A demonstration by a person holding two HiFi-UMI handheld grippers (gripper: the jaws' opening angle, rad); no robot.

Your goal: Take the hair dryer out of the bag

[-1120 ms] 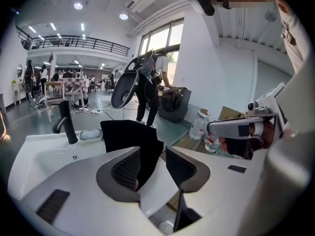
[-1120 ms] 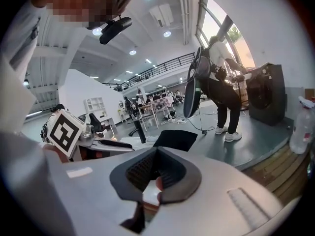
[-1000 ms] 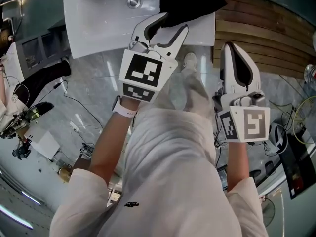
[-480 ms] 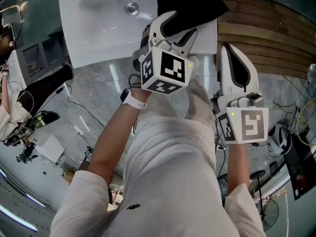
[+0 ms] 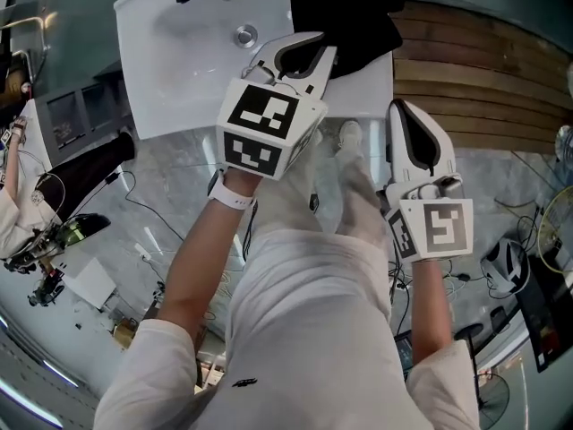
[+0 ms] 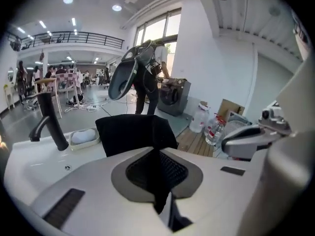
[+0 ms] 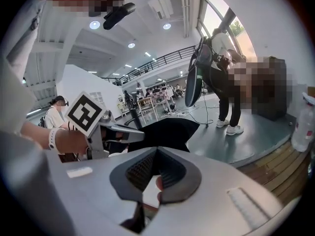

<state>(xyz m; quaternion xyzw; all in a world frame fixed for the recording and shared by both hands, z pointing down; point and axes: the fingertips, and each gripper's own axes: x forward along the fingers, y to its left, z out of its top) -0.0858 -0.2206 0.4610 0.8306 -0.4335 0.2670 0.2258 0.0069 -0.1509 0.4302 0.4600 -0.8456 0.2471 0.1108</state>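
Note:
A black fabric bag (image 5: 345, 7) lies on the right end of the white basin counter (image 5: 367, 70). The hair dryer does not show in any view. My left gripper (image 5: 306, 52) reaches to the bag's near edge. Its jaws have just been closing, and in the left gripper view (image 6: 158, 154) a fold of the black bag (image 6: 133, 132) runs down between the pads. My right gripper (image 5: 405, 107) hangs to the right of the bag, short of the counter, shut with nothing in it. The right gripper view (image 7: 156, 154) shows the bag (image 7: 167, 132) ahead and the left gripper (image 7: 129, 135) at its left side.
The sink bowl (image 5: 179, 52) with a black tap (image 6: 49, 124) and a soap dish (image 6: 83, 136) lies left of the bag. A wooden platform (image 5: 483, 79) runs to the right. Cables and gear (image 5: 45, 231) litter the floor. People stand farther off in the room.
The left gripper has come down a little onto the bag's near edge and its jaws have gone from wide open to shut. The right gripper has sunk slightly.

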